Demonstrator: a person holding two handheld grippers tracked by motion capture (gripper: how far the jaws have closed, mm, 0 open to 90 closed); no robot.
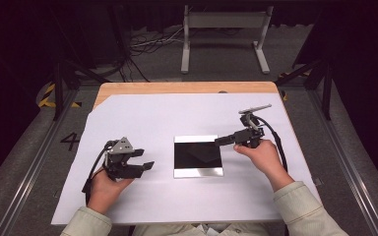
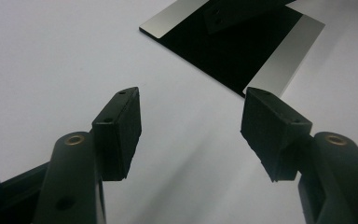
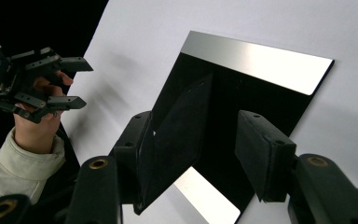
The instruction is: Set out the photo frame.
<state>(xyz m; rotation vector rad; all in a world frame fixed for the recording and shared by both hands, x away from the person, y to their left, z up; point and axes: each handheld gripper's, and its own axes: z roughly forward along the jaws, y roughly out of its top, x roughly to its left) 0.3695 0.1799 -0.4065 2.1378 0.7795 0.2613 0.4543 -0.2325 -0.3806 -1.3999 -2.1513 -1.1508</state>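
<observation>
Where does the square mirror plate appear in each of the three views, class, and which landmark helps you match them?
High view: the mirror plate lies mid-table on the white sheet, between both tools.
Left gripper view: the plate is at the top, right of centre, beyond the open left tool.
Right gripper view: the plate sits centre, right behind the open right tool.
Shared landmark: its bright silver edge strips.

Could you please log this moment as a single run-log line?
left gripper: open, holding nothing | right gripper: open over mirror plate | plate: flat on white sheet
</observation>
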